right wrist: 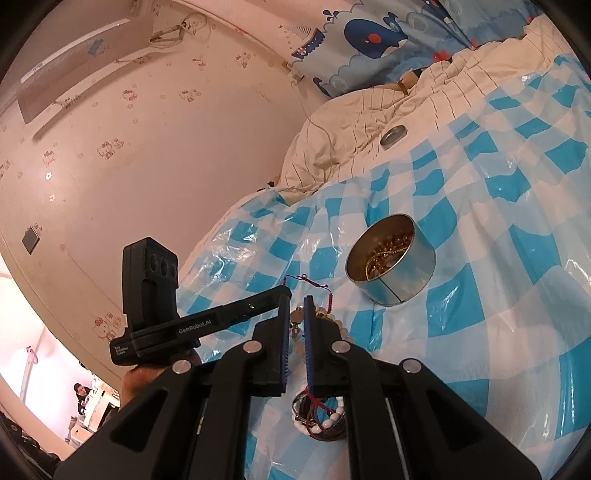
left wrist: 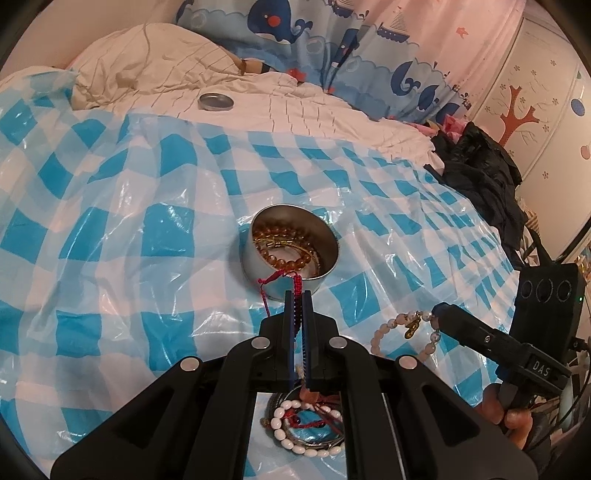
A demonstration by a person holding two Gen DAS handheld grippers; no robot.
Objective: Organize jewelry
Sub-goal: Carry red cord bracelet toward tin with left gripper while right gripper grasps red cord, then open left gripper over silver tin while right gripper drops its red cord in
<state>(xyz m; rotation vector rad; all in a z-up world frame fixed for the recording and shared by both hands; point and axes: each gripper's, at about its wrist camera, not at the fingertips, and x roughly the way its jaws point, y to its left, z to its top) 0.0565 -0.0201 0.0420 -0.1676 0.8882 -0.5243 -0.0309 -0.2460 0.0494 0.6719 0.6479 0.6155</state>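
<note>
A round metal tin (left wrist: 258, 264) stands on the blue-checked plastic sheet (left wrist: 129, 221), with amber bead bracelets (left wrist: 284, 258) inside. My left gripper (left wrist: 298, 294) is shut on a red cord bracelet (left wrist: 296, 281), held just over the tin's near rim. To the right, my right gripper (left wrist: 441, 309) is shut on a pale pink bead bracelet (left wrist: 388, 326) that hangs above the sheet. In the right wrist view, my right gripper (right wrist: 296, 300) has those beads (right wrist: 295, 316) between its pads, with the left gripper (right wrist: 285, 292) and red cord (right wrist: 314, 284) just ahead. A pile of bracelets (left wrist: 306, 424) lies under the grippers.
The tin's lid (left wrist: 216, 101) lies far back on the cream quilt (left wrist: 295, 107). A heap of black clothing (left wrist: 480, 173) sits at the bed's right edge. A whale-print curtain (left wrist: 295, 33) hangs behind. A person (right wrist: 81, 397) is far off, lower left.
</note>
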